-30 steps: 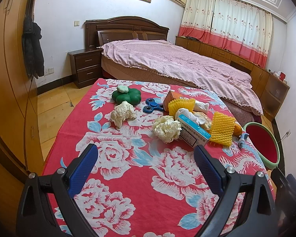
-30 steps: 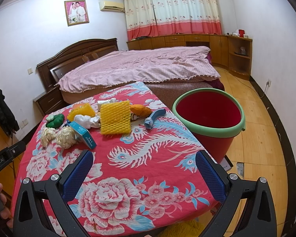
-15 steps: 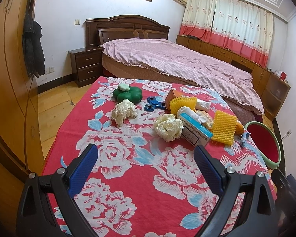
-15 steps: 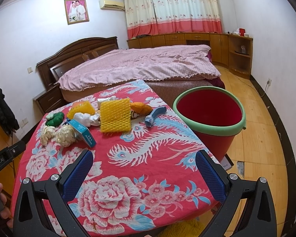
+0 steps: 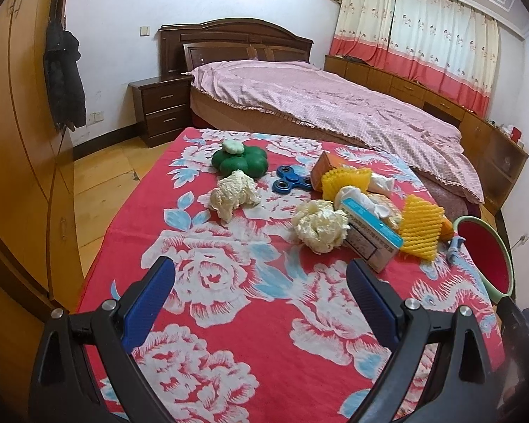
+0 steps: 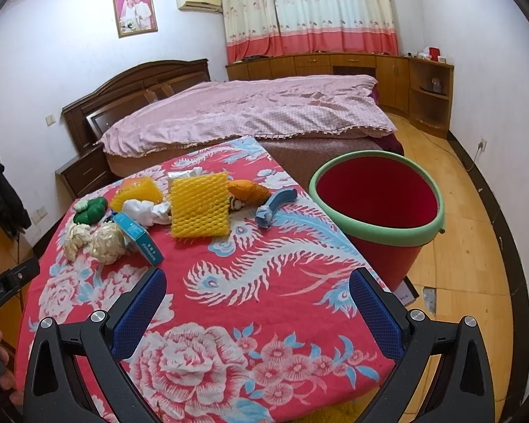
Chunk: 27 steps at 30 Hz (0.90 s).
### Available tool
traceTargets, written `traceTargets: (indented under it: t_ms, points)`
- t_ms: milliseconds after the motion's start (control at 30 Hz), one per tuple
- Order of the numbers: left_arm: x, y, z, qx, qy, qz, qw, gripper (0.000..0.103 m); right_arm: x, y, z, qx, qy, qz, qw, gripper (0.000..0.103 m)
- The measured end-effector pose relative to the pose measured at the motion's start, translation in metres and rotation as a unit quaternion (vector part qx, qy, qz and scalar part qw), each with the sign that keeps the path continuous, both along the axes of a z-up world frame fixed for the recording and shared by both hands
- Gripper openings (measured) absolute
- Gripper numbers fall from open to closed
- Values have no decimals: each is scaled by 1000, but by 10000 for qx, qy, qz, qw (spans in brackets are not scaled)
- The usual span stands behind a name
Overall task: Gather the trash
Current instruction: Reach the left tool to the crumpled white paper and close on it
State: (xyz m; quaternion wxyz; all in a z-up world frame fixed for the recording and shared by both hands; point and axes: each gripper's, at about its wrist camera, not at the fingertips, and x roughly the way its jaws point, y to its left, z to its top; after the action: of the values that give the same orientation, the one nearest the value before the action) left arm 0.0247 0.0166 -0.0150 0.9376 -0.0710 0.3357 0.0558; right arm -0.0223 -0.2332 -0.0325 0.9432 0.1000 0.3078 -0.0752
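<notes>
place: home bedroom | evidence: double bed (image 6: 250, 112) with pink cover, bedside table (image 5: 160, 109), curtains (image 6: 310, 10), framed portrait (image 6: 135, 13), wall air conditioner (image 6: 199, 0), wooden wardrobe (image 5: 14, 141)

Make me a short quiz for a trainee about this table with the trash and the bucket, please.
1. True or false: the left hand-held gripper is shut on a paper ball.
2. Where does the bucket stand?
A. on the table
B. on the floor beside the table
C. on the bed
3. Fill in: the blue box lies between the paper balls and the yellow ___.

Key:
1. False; both the left and the right hand-held gripper are open and hold nothing.
2. B
3. foam net
</notes>
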Motion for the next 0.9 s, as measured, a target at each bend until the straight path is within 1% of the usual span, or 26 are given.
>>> traceTargets:
  t_ms: [200,367,600,800,900]
  points:
    - [16,5,-8,9,165,51,9999,97,22,0,-1,-61,74,124,9999,103]
    - [34,0,-13,-12,287,-46,9996,97,43,6,-3,-167,190,350,9991,103]
    - [67,-18,-25,-55,565,-358,9977,97,70,12,-10,-263,333,587,9974,103]
    - [94,-37,-41,-52,817,-697,9942,95,100,11,-21,-249,615,627,9958,103]
    - [106,-44,-50,-89,982,-831,9917,92,111,10,-26,-253,737,640,9949,103]
